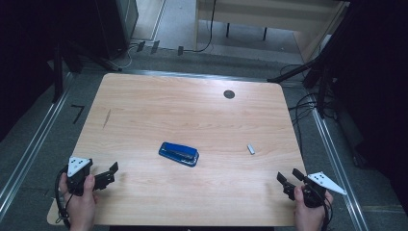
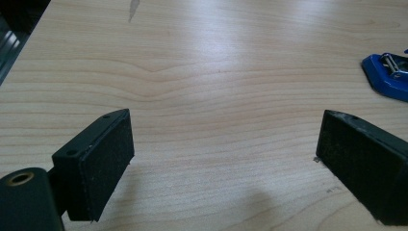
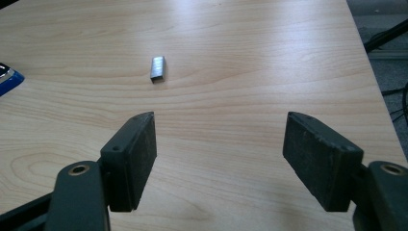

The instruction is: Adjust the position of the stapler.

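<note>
A blue stapler (image 1: 179,154) lies flat near the middle of the wooden table (image 1: 192,115); its end also shows at the right edge of the left gripper view (image 2: 387,77). A small strip of silver staples (image 1: 250,149) lies to its right, ahead of the right gripper's jaws (image 3: 157,68). My left gripper (image 1: 112,174) hovers open over the table's front left corner, held in a hand, with nothing between its jaws (image 2: 226,159). My right gripper (image 1: 288,180) stands open at the front right, also held in a hand, empty (image 3: 219,159).
A dark round grommet (image 1: 229,94) sits in the table's far right part. A dark streak (image 1: 107,118) marks the left side. Metal floor rails (image 1: 29,149) run along both sides. Cables (image 1: 303,108) lie on the floor at the right, a desk (image 1: 269,14) beyond.
</note>
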`<state>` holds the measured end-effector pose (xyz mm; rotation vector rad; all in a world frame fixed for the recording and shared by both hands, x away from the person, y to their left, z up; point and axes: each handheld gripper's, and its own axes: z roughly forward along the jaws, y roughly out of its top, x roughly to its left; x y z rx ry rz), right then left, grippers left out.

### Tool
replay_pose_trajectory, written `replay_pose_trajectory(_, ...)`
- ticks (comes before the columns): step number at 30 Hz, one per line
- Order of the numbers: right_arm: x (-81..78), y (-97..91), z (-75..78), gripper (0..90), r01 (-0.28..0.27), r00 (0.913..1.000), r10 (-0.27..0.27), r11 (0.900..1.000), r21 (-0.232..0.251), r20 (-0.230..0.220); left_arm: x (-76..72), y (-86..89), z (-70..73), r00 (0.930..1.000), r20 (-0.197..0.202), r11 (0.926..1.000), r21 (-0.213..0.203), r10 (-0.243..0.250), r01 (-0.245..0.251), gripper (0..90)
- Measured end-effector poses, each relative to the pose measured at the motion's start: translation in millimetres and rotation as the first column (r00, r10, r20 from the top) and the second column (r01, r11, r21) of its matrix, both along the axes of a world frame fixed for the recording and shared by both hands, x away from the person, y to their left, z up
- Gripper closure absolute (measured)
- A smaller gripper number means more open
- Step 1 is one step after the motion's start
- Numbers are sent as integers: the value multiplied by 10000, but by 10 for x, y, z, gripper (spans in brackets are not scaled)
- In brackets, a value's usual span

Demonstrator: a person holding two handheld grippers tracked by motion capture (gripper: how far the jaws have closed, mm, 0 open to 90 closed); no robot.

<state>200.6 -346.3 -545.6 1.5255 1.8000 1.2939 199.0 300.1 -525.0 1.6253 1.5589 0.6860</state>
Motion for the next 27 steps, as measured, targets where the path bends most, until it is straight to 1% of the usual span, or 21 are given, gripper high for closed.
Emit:
replay_pose_trajectory(2,-2,20,9,276,-51,10000,51,9999,-95,-5,1,-1,-1,10000,0,10000,12,14,-14,64)
replay_pose_trajectory(3,-3,73,35,275,-213,9998,213,9992,-350,6,-3,-1,1,10000,19,10000,41,-3,3,64)
replay_pose_trajectory(5,-9,102,53,276,-309,9995,309,9986,-427,-17,-3,-3,0,10000,44,10000,48,-1,0,64)
replay_pose_trajectory(6,-14,148,88,288,-507,9986,513,9967,-635,82,-3,-6,0,10000,42,10000,70,-11,11,64)
replay_pose_trajectory(9,-25,186,122,288,-628,9979,638,9955,-715,114,-3,-8,0,10000,44,10000,72,2,-2,64)
replay_pose_trajectory(10,-23,223,147,283,-818,9965,830,9936,-776,123,-1,-6,1,10000,8,10000,91,-33,33,64)
replay_pose_trajectory(14,2,317,198,283,-1204,9927,1208,9898,-767,6,3,-13,1,10000,-54,9998,166,-53,54,64)
replay_pose_trajectory(15,2,317,198,283,-1204,9927,1208,9898,-767,6,3,-13,1,10000,-54,9998,166,-53,54,64)
replay_pose_trajectory(17,16,382,239,282,-1428,9896,1436,9864,-812,48,5,-19,0,10000,-51,9998,209,-49,50,64)
replay_pose_trajectory(18,27,452,281,282,-1629,9864,1643,9822,-930,82,5,-22,0,10000,-45,9997,235,-50,51,64)
replay_pose_trajectory(19,27,452,281,282,-1629,9864,1643,9822,-930,82,5,-24,-1,10000,-36,9997,241,-69,70,64)
replay_pose_trajectory(22,51,557,324,282,-1899,9813,1921,9766,-1007,118,6,-25,1,9999,-80,9995,274,-148,150,64)
replay_pose_trajectory(27,98,725,339,279,-2168,9759,2183,9700,-1096,11,7,-27,1,9998,-100,9994,295,-167,170,65)
